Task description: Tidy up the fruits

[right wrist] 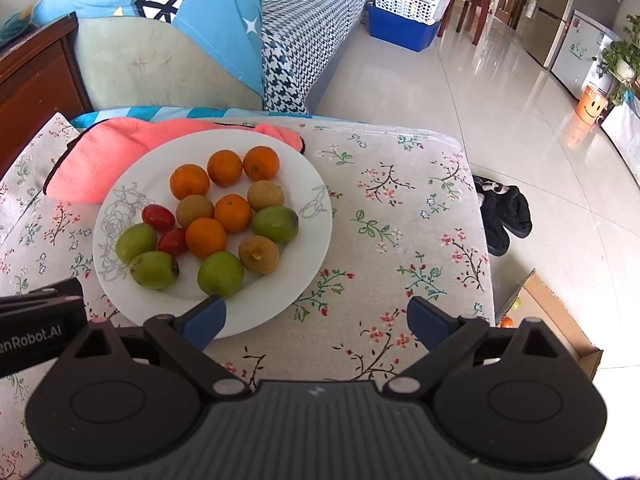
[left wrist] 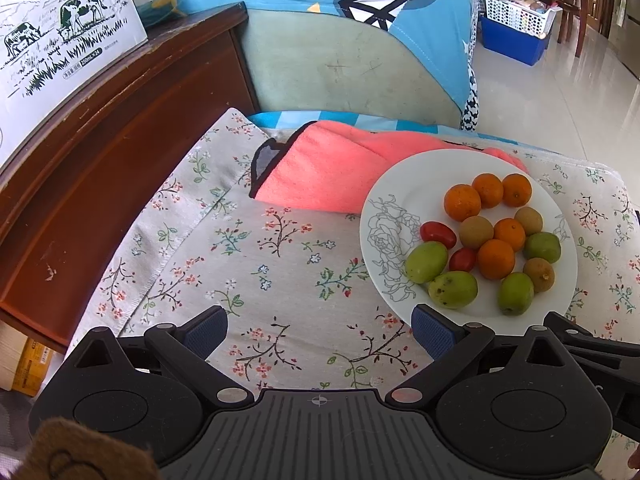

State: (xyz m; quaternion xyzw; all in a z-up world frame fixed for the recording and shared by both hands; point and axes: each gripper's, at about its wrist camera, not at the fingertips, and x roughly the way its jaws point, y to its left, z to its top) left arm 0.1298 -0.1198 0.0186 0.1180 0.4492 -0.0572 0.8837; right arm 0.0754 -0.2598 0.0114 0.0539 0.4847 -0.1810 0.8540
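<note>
White ceramic plate (right wrist: 312, 216) on the floral cloth (right wrist: 400, 240) holds small oranges (right wrist: 206, 238), green jujubes (right wrist: 220, 273), brown longans and red tomatoes (right wrist: 159, 217): light, round, roll-prone, tomatoes soft; grip across the middle. Left gripper (left wrist: 320, 330) and right gripper (right wrist: 316, 318) hover near, spread, empty.

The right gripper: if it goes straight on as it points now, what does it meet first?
Probably the flowered cloth just right of the white plate; the right gripper has open, empty jaws. Depth is unclear.
</note>
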